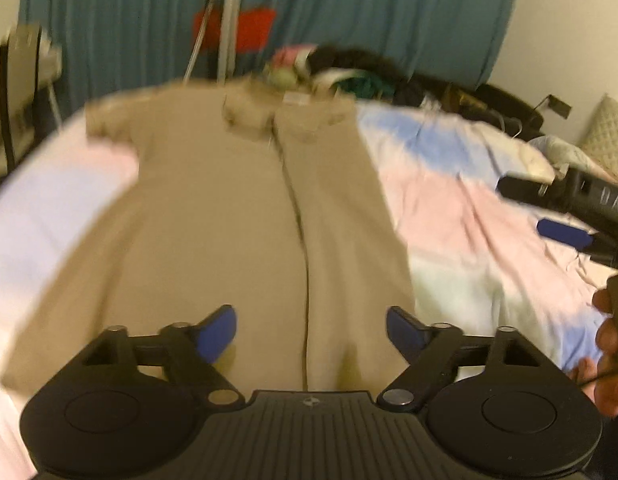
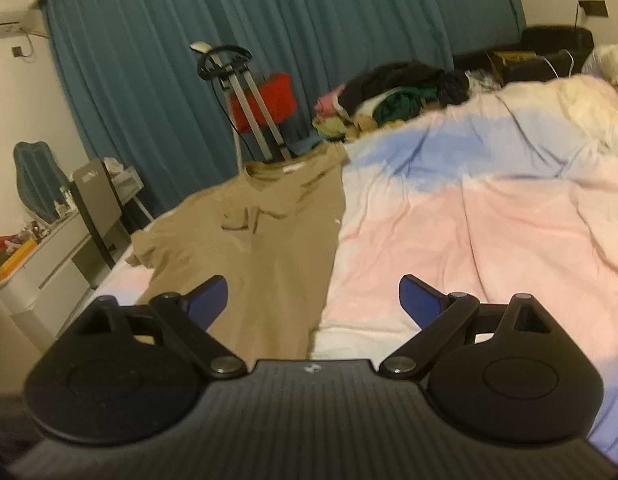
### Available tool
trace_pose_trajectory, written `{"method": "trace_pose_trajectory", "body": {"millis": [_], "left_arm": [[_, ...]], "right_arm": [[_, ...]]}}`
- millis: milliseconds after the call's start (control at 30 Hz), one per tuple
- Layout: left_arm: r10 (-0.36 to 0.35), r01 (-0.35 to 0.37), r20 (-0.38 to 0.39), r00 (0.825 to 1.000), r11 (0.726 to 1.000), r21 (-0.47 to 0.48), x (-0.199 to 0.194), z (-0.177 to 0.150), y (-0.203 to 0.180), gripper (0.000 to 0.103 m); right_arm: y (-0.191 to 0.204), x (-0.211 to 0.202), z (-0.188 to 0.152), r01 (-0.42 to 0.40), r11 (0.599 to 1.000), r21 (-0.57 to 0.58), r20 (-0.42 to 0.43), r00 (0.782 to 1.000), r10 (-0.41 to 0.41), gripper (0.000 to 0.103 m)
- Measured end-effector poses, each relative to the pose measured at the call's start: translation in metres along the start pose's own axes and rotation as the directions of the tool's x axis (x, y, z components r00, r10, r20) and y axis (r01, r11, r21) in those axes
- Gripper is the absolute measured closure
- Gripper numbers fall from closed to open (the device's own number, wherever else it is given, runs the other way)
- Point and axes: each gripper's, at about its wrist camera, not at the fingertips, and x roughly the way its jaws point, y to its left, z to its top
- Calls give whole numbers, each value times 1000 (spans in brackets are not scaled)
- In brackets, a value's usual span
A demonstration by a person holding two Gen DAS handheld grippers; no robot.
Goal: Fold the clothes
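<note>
Both jaws gape, empty.
Left gripper (image 1: 311, 330) and right gripper (image 2: 313, 300) hover over a tan shirt (image 1: 245, 216), seemingly half-folded, at 12 o'clock on the bed (image 2: 489, 220).

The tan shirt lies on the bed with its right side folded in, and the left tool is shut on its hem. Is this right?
Not quite. The shirt does lie on the bed, right side folded in, but the left tool is open and holds nothing; the left wrist view shows its blue pads wide apart above the cloth.

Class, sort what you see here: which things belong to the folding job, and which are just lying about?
Job: tan shirt, left gripper, right gripper.
Lying about: clothes pile, bedspread, curtain, red bag, chair.
</note>
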Motion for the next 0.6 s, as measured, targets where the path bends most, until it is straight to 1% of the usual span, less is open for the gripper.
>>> {"method": "trace_pose_trajectory", "body": {"millis": [33,67,100,200,267,300,367,433,467,500,600], "left_arm": [[4,-5,21,1000,1000,17,-2,9,-3,10],[7,-9,41,999,1000,30,-3,18,-5,4],[9,-11,60,998,999,33,-4,25,-4,2],[13,-17,91,996,999,48,1,49,-2,0],[17,-24,105,994,998,65,8,60,0,1],[14,-22,112,994,998,66,10,64,4,1],[-17,11,126,992,999,47,13,66,16,1],[-36,32,130,991,999,27,16,61,30,1],[-43,41,131,991,999,16,17,58,37,1],[-37,37,129,991,999,7,18,55,45,1],[4,-2,119,993,1000,-20,19,42,71,1]], "right_arm": [[1,-2,1,1,1000,-6,13,1000,-1,9],[2,-3,3,4,1000,-12,22,1000,-4,9],[3,-4,5,5,1000,-26,29,1000,-4,9],[4,-2,21,-21,995,-93,46,999,26,9],[6,6,37,-10,992,-128,43,999,16,9],[9,13,47,-7,988,-156,28,1000,12,9],[19,26,62,-3,972,-235,11,1000,6,9],[37,48,74,-12,944,-330,-12,1000,8,9],[47,63,79,-31,933,-358,-31,999,21,9],[59,83,84,-56,923,-380,-58,998,37,9],[100,144,87,-101,901,-421,-128,990,51,9]]}}
